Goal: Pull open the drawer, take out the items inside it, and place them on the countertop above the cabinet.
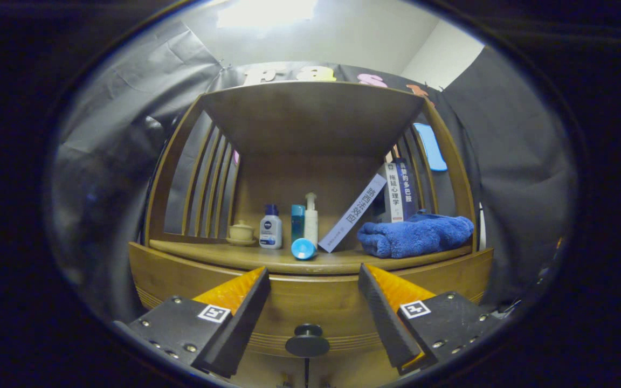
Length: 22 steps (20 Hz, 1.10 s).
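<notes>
A wooden cabinet stands ahead, and its drawer front (310, 304) is closed. A dark round knob (307, 341) sits low on the drawer front. My gripper (314, 280) is open, with a finger on either side of the knob, a short way in front of it. Nothing is held. Above the drawer lies the countertop (267, 257), a wooden shelf surface under a wooden hood. What the drawer contains is hidden.
On the countertop stand a small ceramic jar (241, 231), a white bottle with a blue cap (271, 227), a teal bottle (297, 222), a white pump bottle (311, 218) and a blue round lid (303, 249). Books (399, 191) lean at the right behind a folded blue towel (414, 235).
</notes>
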Available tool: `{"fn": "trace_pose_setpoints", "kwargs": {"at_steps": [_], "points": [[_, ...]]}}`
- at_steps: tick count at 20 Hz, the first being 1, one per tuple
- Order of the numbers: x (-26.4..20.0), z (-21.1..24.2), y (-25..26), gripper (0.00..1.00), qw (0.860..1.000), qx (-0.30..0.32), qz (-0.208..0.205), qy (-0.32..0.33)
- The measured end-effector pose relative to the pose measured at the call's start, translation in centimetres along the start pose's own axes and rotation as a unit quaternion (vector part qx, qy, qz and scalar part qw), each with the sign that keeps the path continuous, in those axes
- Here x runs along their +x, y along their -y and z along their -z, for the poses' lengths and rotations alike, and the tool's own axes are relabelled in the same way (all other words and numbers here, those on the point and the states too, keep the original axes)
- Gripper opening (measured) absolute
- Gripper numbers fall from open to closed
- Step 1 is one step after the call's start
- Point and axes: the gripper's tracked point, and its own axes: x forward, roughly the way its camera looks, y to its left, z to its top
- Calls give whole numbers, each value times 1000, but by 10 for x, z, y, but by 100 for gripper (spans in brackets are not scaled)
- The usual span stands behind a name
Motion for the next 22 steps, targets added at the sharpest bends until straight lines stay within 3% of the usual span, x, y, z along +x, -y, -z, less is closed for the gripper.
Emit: {"fn": "trace_pose_setpoints", "kwargs": {"at_steps": [14, 19, 22], "points": [[26, 15, -3, 99, 999, -14, -2, -36], [-1, -15, -7, 97, 997, -51, -16, -48], [-33, -42, -15, 97, 996, -32, -23, -86]]}}
